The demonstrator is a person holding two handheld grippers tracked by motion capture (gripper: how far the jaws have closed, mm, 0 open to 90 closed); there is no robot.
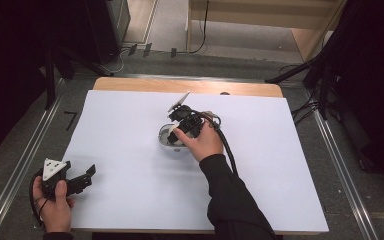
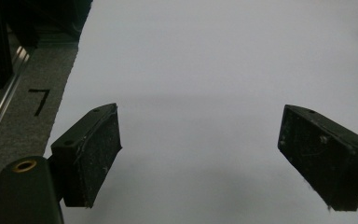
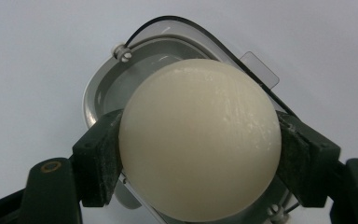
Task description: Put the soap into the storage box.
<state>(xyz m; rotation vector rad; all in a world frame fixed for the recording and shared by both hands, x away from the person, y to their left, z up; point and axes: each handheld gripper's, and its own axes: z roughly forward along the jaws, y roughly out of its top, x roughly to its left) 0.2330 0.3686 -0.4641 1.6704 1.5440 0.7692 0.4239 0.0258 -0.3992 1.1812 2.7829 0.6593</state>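
Observation:
My right gripper (image 1: 176, 131) is in the middle of the white-covered table (image 1: 130, 165), pointing down at a small grey container (image 1: 164, 138). In the right gripper view my right gripper (image 3: 199, 156) is shut on a smooth cream-white ball (image 3: 199, 135), one pad pressing each side. The ball hangs just above the grey container (image 3: 98, 91), which has a clear hinged lid (image 3: 259, 70) behind it. My left gripper (image 1: 86, 179) rests at the table's near left corner, and in the left gripper view my left gripper (image 2: 200, 158) stands open over bare white surface.
A bare wooden strip (image 1: 130, 84) runs along the table's far edge. Metal floor rails (image 1: 25, 165) flank both sides, and black stands and cables (image 1: 310, 95) sit off the far right corner. A black mark (image 2: 39, 100) lies on the grey floor to the left.

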